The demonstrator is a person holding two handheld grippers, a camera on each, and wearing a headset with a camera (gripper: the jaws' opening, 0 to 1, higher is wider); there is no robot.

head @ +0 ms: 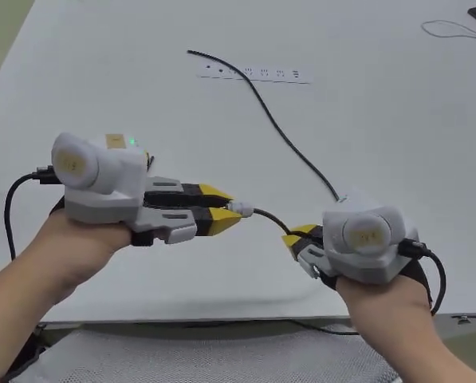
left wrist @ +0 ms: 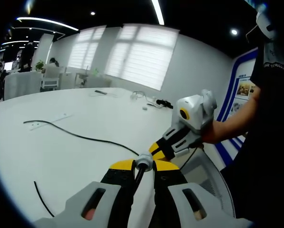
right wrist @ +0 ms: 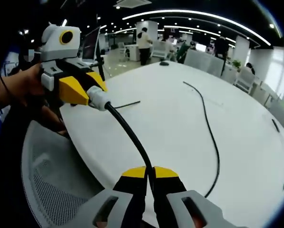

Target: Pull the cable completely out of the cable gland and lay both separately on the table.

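A small grey cable gland (head: 239,209) sits between the yellow tips of my left gripper (head: 226,209), which is shut on it; the gland (left wrist: 144,161) also shows at the jaw tips in the left gripper view. A black cable (head: 268,216) runs out of the gland to my right gripper (head: 295,238), which is shut on it a short way along. In the right gripper view the cable (right wrist: 127,129) stretches from my jaws to the gland (right wrist: 99,99). Beyond the right gripper the cable (head: 277,128) trails across the white table (head: 126,88) to the far left.
A white power strip (head: 253,73) lies at the far side of the table under the cable's end. Thin wires (head: 453,30) lie at the far right corner. A mesh chair (right wrist: 51,190) stands just below the table's near edge. People and desks fill the room behind.
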